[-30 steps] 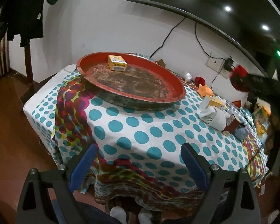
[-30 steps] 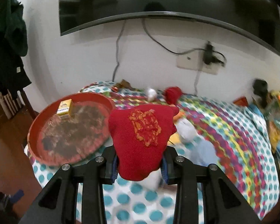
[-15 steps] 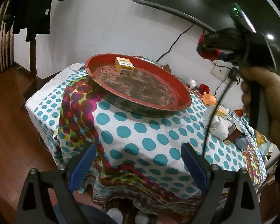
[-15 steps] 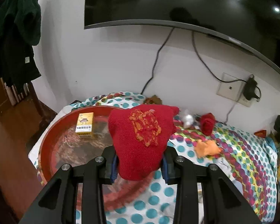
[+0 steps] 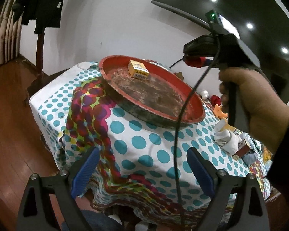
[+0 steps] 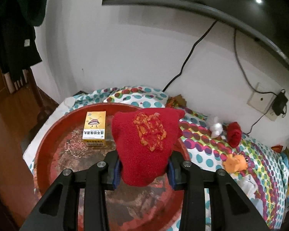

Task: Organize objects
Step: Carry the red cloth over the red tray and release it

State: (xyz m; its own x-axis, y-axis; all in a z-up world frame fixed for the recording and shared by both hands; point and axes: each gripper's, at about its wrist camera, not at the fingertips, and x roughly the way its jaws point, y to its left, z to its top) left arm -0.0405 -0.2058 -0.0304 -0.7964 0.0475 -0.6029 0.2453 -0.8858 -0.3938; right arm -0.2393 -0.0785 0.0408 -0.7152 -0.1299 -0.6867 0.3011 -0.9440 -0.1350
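The right claw [image 6: 143,170] is clamped on a red cloth [image 6: 146,142], held over the red tray [image 6: 48,148] at the counter's left end, beside a yellow box [image 6: 94,128]. The left claw [image 5: 141,170] gapes empty. Step: delivery; next, lower and release inside the rim.

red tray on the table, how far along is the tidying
Done: one yellow box already sits in the red tray. In hand: the right gripper holds a red sock over the tray. Left: the white sock, orange toy and small red bundle still lie on the tablecloth; the left gripper is open, empty.
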